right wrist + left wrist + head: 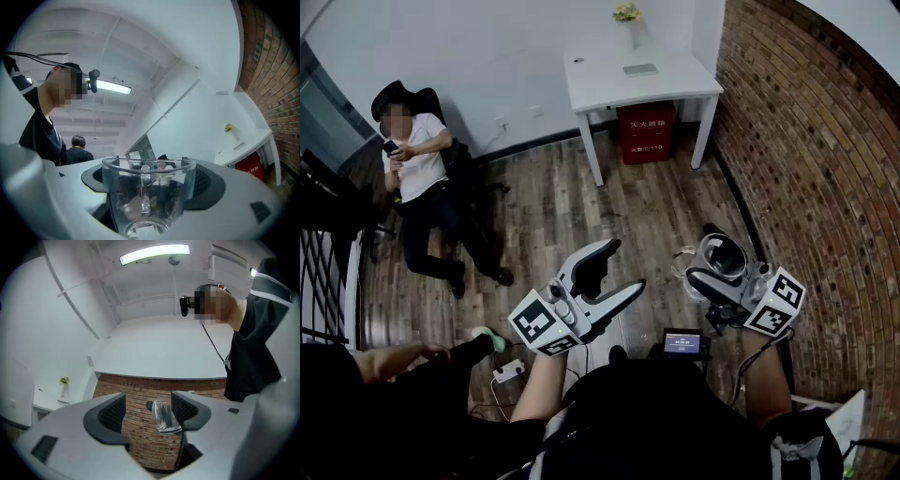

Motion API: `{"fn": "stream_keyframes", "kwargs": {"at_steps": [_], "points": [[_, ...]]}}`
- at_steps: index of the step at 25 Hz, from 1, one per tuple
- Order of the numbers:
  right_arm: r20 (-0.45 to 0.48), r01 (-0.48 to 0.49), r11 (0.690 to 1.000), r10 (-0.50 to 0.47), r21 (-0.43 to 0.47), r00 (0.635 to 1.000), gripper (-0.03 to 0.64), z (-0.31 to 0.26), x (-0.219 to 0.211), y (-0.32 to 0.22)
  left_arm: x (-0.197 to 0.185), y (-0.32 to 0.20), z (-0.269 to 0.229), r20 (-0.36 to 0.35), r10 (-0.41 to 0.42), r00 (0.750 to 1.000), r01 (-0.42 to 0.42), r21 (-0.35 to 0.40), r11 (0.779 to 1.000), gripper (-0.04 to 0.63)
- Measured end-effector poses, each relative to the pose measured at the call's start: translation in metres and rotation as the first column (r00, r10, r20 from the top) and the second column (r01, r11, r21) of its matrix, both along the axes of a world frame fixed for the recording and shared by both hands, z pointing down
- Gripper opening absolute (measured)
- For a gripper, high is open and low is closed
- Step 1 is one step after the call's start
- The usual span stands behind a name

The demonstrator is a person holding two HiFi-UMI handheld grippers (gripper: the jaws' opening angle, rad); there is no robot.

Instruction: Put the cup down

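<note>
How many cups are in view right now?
1. A clear glass cup with a handle, gripped between the right gripper's jaws. The left gripper is open and empty. No other cup shows, though the person's body hides part of the floor.

Head cam: high up, looks steeply down on left gripper (623,267) & right gripper (712,262), both near, wood floor (609,197) beyond. Left gripper cam sits close behind its jaws, faces right & up to brick wall (140,437). Right gripper cam, likewise, faces far-left & up. All 3 share the far white table (619,80).
</note>
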State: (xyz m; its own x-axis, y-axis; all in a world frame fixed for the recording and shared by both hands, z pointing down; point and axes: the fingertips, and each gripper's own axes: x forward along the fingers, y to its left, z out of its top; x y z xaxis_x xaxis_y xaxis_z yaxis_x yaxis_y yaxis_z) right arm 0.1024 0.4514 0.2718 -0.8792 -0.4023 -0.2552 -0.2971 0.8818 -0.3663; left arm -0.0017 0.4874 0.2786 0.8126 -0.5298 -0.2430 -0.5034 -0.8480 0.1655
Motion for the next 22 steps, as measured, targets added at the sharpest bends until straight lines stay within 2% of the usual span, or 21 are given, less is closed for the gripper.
{"fn": "stream_keyframes", "kwargs": {"at_steps": [11,22], "points": [[-0.002,0.012,1.0,-0.012,0.016,1.0,0.437,-0.0024,-0.0016,-0.0004,-0.0005,0.0023,-0.0032,0.009,-0.027,1.0,0.027,0.012,1.0,0.281],[-0.026,0.009,1.0,-0.009,0.008,1.0,0.437,0.0009,-0.0017,-0.0006,-0.0035,0.0007,0.0028,0.021,-0.052,0.998,0.052,-0.01,0.999,0.272]]}}
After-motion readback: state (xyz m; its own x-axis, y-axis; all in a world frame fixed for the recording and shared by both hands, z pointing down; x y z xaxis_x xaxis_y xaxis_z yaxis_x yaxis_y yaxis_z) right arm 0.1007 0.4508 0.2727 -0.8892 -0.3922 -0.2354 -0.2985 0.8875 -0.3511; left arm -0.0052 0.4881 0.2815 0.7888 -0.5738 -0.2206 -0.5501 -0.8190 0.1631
